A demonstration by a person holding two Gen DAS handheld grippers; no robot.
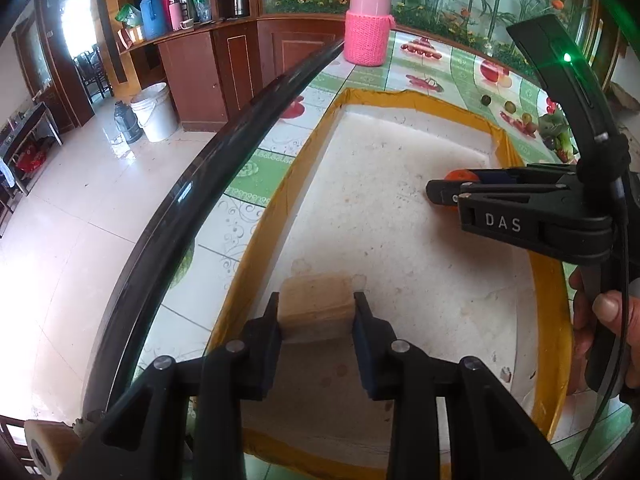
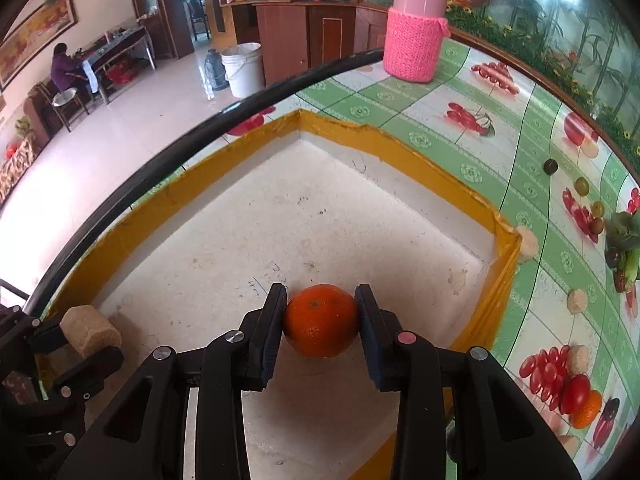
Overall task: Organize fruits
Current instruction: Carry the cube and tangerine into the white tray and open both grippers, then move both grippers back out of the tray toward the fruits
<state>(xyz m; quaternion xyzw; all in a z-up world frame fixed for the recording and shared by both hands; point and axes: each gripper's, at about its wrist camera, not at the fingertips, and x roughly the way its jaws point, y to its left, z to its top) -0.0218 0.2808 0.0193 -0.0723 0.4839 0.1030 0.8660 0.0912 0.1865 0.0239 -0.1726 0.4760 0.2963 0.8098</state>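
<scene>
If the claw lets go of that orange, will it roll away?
Probably a little: the orange is round, so it could roll on the flat white tray floor. The taped yellow rim would likely stop it. It looks firm between the right gripper pads, not squashed.

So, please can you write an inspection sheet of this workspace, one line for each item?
Surface: fruit-print green tablecloth under a shallow white foam tray with yellow taped rim.
Job's things: round orange tangerine and beige cylindrical block, both held over the tray.
Clutter: pink jar in knitted sleeve; small green fruits; three beige blocks on the cloth.
Grippers: left gripper shut on the block; right gripper shut on the tangerine.
Cables: thin black cable on the right gripper.
Surroundings: wooden cabinets, white bucket, seated person.
</scene>
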